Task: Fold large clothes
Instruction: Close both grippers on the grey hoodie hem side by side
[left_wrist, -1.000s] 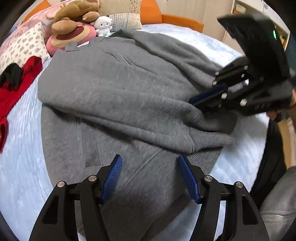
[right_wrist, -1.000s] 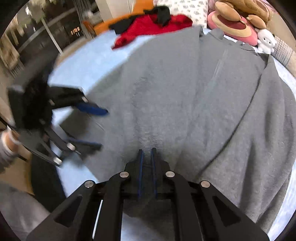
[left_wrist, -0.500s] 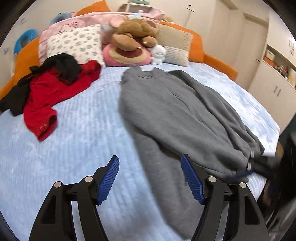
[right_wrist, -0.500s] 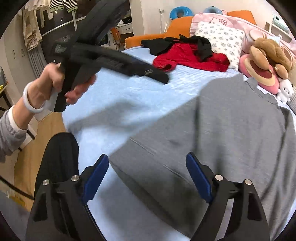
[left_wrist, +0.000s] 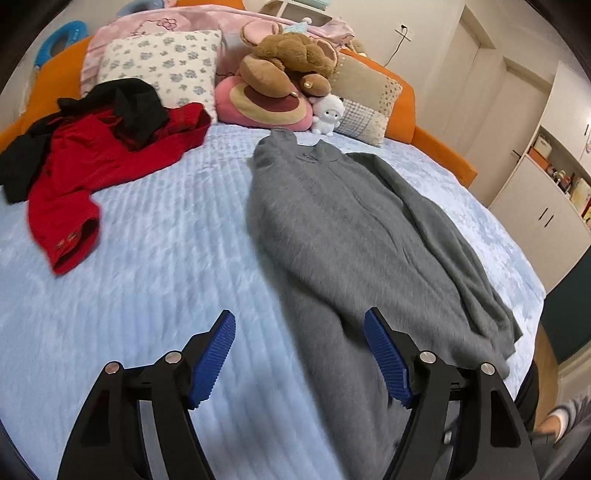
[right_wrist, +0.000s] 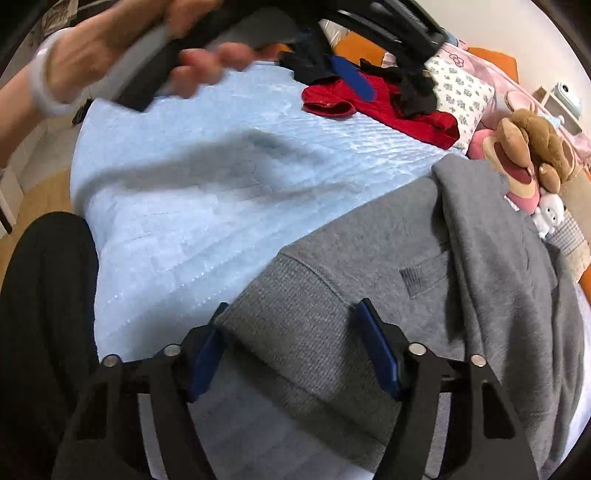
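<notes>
Surface: light-blue quilted bed (left_wrist: 155, 258), cushions and plush toys along its head edge.
Task item: one grey sweater (left_wrist: 332, 229), lengthwise on the bed's right half, collar toward the head edge, ribbed hem (right_wrist: 295, 332) at the foot edge; one side already lies folded over the body.
Left gripper (left_wrist: 299, 354): fingers spread, holding nothing, raised above the bed near the foot edge.
Right gripper (right_wrist: 291, 350): fingers spread, straddling the hem, not pinching.
Risk: closing on one hem layer only would likely skew the fold; heavy knit may sag or slip.
Count: one sweater, two grippers, one red garment (left_wrist: 92, 166), one black garment (left_wrist: 125, 107).
</notes>
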